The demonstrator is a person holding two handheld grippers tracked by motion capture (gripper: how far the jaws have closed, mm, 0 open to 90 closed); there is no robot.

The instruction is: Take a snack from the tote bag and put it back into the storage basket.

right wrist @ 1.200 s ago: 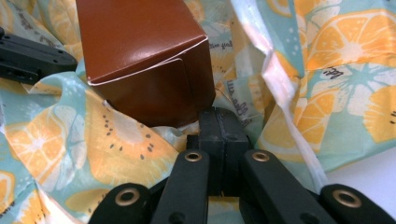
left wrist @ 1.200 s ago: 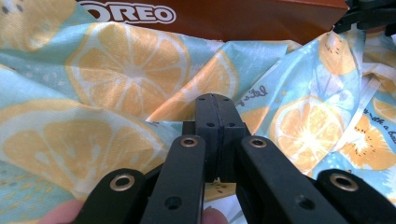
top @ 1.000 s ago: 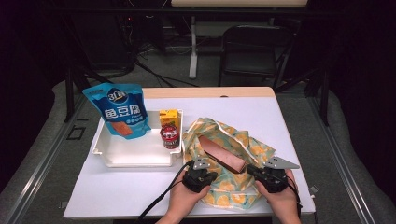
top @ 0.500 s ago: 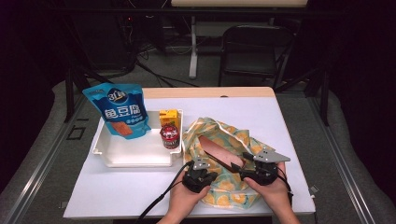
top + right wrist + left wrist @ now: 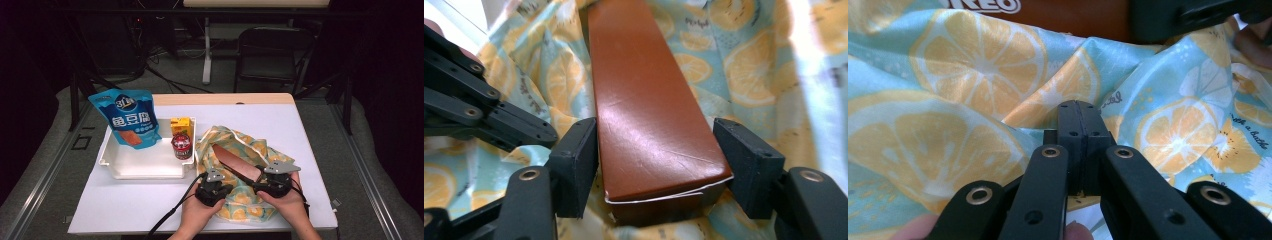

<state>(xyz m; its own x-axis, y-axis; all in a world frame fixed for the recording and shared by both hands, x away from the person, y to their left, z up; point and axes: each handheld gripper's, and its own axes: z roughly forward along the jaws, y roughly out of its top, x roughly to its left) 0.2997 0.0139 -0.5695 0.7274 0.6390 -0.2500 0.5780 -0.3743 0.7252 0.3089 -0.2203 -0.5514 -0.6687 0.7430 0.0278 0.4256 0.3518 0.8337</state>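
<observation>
The high view sits up above the person's side and looks forward and down on the whole worktop (image 5: 150,210). The left gripper view is very close to the lemon-print cloth (image 5: 963,95), looking along its own jaws. The right gripper view looks along its jaws, close over the brown box (image 5: 649,115). All three views share the cloth and box.

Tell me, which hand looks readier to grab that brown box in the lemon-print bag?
The right: its right gripper already straddles the brown box, jaws open either side. The left gripper is shut, pinching the bag.
</observation>
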